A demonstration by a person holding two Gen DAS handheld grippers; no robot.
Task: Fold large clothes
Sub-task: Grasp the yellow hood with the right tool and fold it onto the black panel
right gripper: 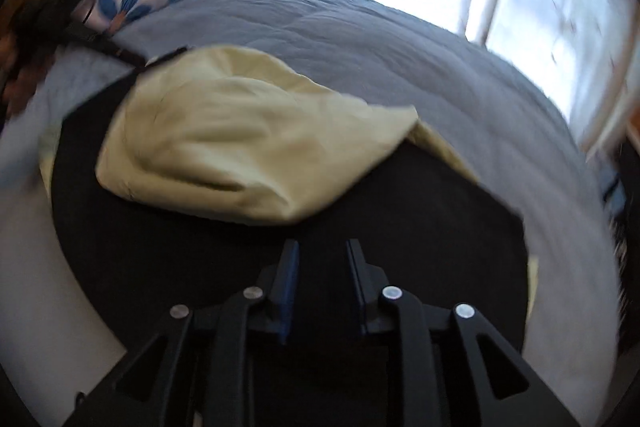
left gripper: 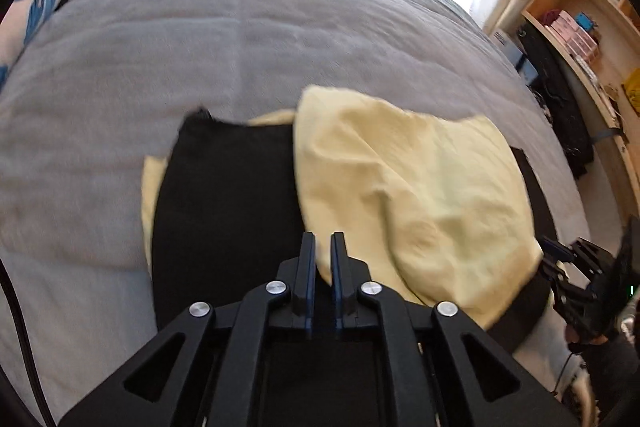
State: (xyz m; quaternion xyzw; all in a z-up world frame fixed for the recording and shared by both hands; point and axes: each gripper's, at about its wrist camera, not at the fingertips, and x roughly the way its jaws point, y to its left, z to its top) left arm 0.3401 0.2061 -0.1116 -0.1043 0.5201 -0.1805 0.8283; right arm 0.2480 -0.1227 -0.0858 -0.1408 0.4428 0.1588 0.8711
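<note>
Item 1, garment [left gripper: 416,195]: pale yellow with a black side or lining, lying on the grey bedspread [left gripper: 200,39] directly ahead of both sets of jaws. A yellow flap is turned over the black layer [left gripper: 224,211]; I cannot tell whether black and yellow are 1 piece or 2.

Item 2, left gripper [left gripper: 322,247]: jaws nearly together with a narrow gap, the near edge of the yellow flap just beyond and to the right of the tips. I cannot tell whether any cloth is pinched.

Item 3, right gripper [right gripper: 322,251]: jaws parted, nothing between them, tips above the black layer with the yellow flap just ahead and to the left.

Item 4, risks as I judge them. The flap sits puffed and creased, so a further fold could trap air and wrinkles. Its far corner, ahead and right of my right jaws, lies skewed, so edges may not line up. If my left jaws hold only a sliver of fabric, it may slip out on lifting. Dragging could bunch the bedspread beneath.

Item 5, containers: a wooden shelf unit [left gripper: 592,7] far right of the left jaws holds boxes and what look like books; details too small to read. No container holds the garment.
</note>
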